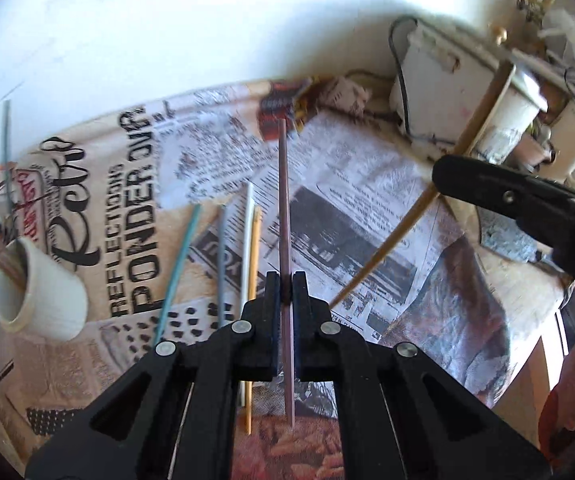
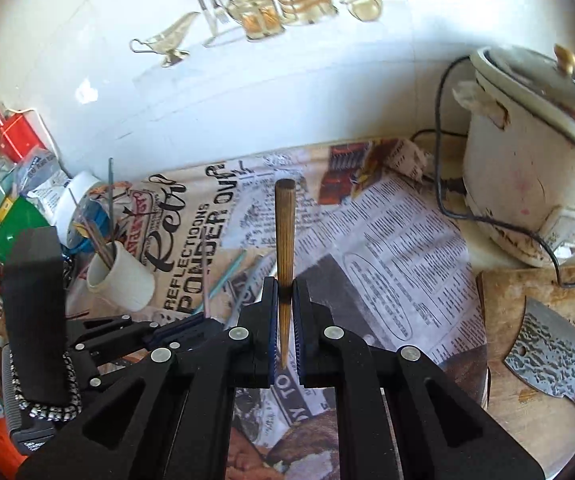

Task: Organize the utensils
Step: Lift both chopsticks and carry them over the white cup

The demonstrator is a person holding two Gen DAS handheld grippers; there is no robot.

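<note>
Two grippers were each closed on a chopstick above the newspaper-covered table point(image 1: 367, 168). The left gripper point(image 1: 286, 280) pinched a pink chopstick point(image 1: 284, 200) between its fingers, the stick running straight ahead, its far tip over the paper. The right gripper point(image 2: 286, 286) clamped a brown chopstick point(image 2: 285, 232) the same way, thick end pointing forward; in the left view that stick crossed the paper on a slant at the right, beside the right gripper's black body. Just beyond the left fingers, four loose chopsticks lay side by side on the paper: teal point(image 1: 179, 264), grey point(image 1: 222, 260), white point(image 1: 247, 240) and yellow point(image 1: 254, 264). Farther left stood a white cup point(image 1: 43, 300), tilted in the view, with thin sticks poking out of it. At the right, a cleaver point(image 2: 547, 360) rested on a wooden board point(image 2: 527, 420), and behind it a white cooker point(image 2: 527, 184) sat against the wall.
</note>
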